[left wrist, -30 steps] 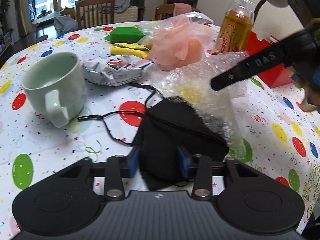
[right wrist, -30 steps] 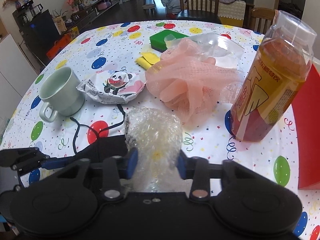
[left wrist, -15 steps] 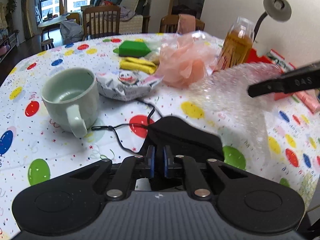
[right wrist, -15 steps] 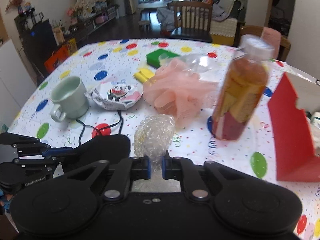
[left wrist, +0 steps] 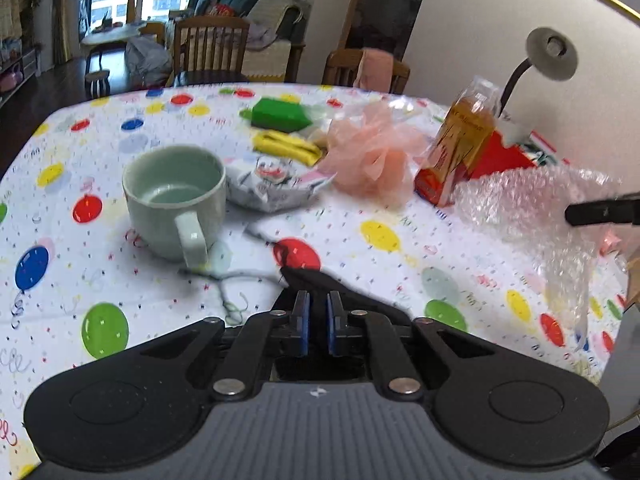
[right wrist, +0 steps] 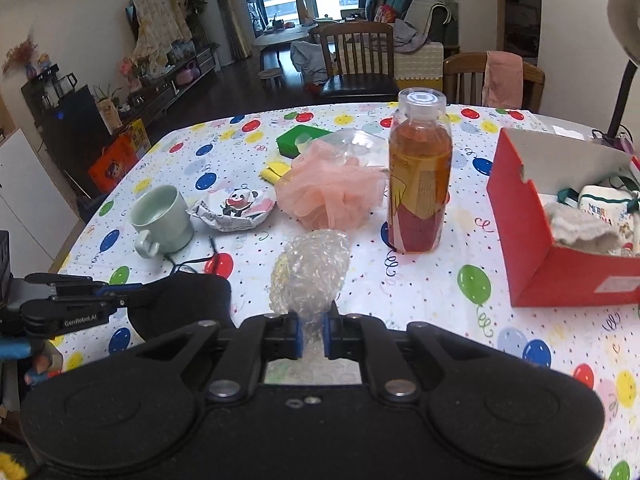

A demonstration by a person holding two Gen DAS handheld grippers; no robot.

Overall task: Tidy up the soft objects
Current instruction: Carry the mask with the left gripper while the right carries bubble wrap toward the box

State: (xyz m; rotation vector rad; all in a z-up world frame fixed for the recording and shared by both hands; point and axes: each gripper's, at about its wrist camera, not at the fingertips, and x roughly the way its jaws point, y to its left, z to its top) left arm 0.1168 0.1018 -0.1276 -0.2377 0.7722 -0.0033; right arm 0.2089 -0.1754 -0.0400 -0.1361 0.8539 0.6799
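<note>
both tools hover level above the balloon-print worktop [right wrist: 440, 304]. only the right view shows the red box [right wrist: 532, 240] with cloths inside. the left hand-held gripper [left wrist: 318, 320] is pinched nearly closed on the black mask [right wrist: 188, 304]; the right hand-held gripper [right wrist: 312, 334] is clamped on the bubble wrap [right wrist: 308, 272], raised off the cloth.
</note>
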